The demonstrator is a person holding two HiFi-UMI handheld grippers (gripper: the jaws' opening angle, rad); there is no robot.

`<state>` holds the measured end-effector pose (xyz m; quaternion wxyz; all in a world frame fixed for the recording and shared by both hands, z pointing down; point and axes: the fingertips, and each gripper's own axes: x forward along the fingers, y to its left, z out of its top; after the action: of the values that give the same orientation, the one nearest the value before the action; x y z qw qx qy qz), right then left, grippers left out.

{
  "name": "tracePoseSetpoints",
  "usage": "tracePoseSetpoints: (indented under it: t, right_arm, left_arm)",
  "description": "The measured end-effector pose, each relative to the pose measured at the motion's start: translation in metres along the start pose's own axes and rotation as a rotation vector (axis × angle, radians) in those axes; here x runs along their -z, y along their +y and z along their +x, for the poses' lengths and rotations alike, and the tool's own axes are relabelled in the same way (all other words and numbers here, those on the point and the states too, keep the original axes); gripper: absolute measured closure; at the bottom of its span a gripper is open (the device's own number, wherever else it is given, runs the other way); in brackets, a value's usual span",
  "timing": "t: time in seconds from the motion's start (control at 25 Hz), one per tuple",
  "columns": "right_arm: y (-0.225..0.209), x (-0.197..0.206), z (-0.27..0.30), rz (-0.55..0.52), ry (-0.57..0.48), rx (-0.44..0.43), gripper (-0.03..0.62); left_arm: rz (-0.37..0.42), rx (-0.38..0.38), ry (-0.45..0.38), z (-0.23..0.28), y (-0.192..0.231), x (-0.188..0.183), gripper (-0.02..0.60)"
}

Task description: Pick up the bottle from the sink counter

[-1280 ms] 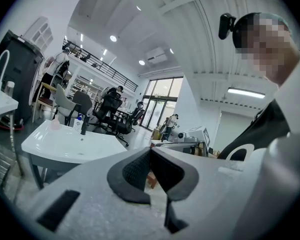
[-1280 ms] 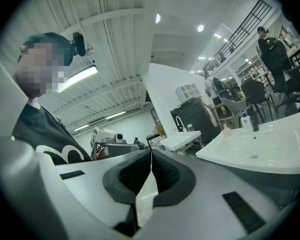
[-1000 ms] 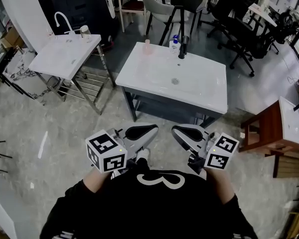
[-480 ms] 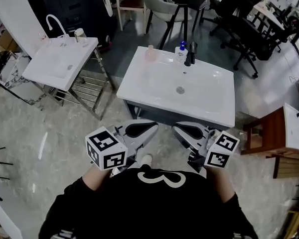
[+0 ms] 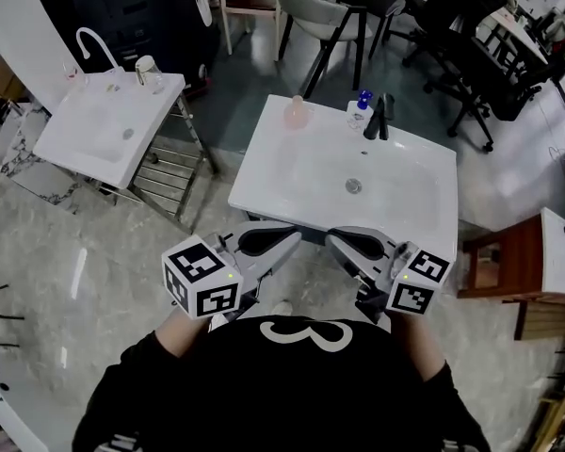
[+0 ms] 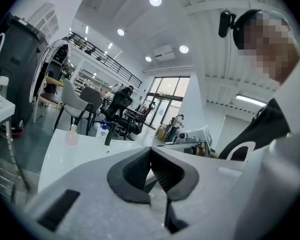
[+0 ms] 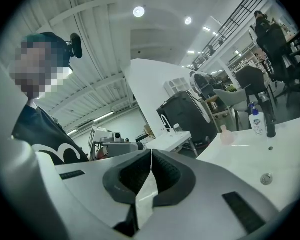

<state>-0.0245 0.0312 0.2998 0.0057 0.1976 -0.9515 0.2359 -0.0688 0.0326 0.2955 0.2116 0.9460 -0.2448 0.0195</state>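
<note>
A clear bottle with a blue cap (image 5: pixel 359 113) stands at the far edge of the white sink counter (image 5: pixel 292 172), next to a black faucet (image 5: pixel 379 118). A small pink bottle (image 5: pixel 295 113) stands to its left. My left gripper (image 5: pixel 292 236) and right gripper (image 5: pixel 331 241) hover side by side just before the counter's near edge, both shut and empty. The left gripper view has the blue-capped bottle (image 6: pixel 103 132) and the pink bottle (image 6: pixel 71 135) far beyond the shut left gripper (image 6: pixel 151 151). In the right gripper view the blue-capped bottle (image 7: pixel 255 120) stands beyond the right gripper (image 7: pixel 151 154).
A second white sink (image 5: pixel 104 121) on a metal frame stands to the left, with a curved white faucet (image 5: pixel 92 45). A wooden stool (image 5: pixel 508 262) sits to the right. Chairs (image 5: pixel 330 8) and a black cabinet (image 5: pixel 122 8) stand behind the counter.
The sink counter and its bottles have come nearer in the head view as I moved toward them. Both grippers stay shut and level in front of me.
</note>
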Motion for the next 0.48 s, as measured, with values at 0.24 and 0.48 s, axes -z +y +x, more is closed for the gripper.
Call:
tracePoseSetpoints:
  t: [0.24,0.48]
  right_arm:
    - [-0.012,-0.01,0.025,-0.013,0.001,0.007,0.58]
    - [-0.017,-0.014,0.033,-0.023,-0.007,0.013,0.58]
  left_arm:
    - [0.024,-0.003,-0.016,-0.011,0.026,-0.011,0.566]
    - [0.046,-0.039,-0.031,-0.017,0.043,-0.017,0.566]
